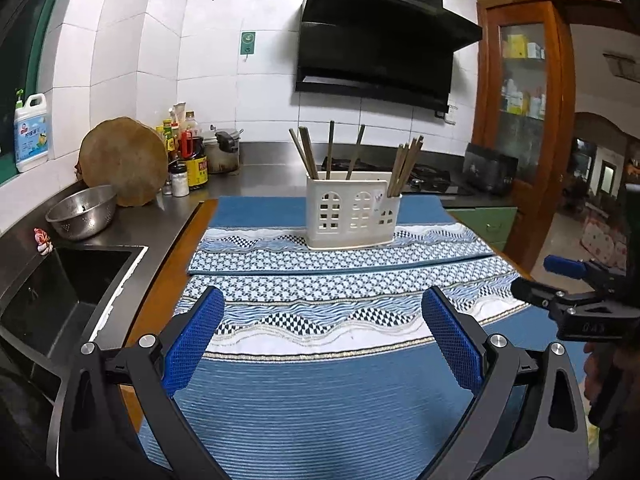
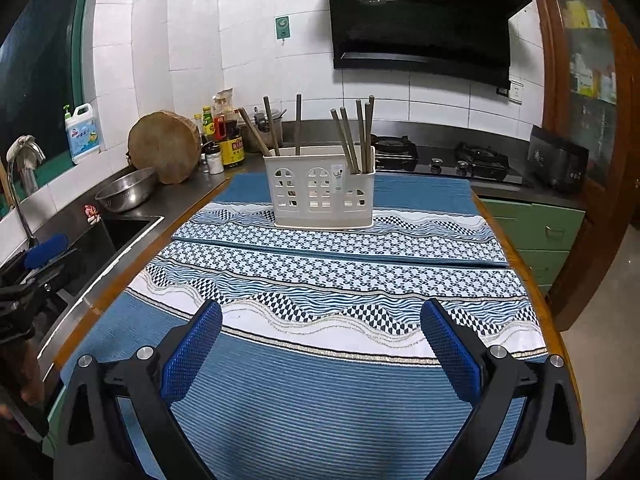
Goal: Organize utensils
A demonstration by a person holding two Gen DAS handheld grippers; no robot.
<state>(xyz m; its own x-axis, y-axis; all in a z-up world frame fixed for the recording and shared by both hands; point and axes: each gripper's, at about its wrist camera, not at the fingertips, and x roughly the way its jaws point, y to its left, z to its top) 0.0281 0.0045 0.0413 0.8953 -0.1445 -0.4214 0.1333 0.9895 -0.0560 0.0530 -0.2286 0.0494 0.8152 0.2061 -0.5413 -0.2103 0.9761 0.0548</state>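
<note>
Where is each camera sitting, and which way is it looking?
Left wrist view: sits on the left gripper, looks forward over the blue mat at the white chopstick holder; its open blue fingers show, with the right gripper at the right edge.
Right wrist view: sits on the right gripper, facing the same way; its open fingers show, with the left gripper at the left edge.
Both share the holder, mat, sink and range hood.

1. The left gripper (image 1: 323, 334) hovers level, its blue-padded fingers (image 1: 195, 336) spread wide with nothing between them.
2. The right gripper (image 2: 321, 346) hovers alongside, fingers (image 2: 450, 350) equally wide apart and empty.
</note>
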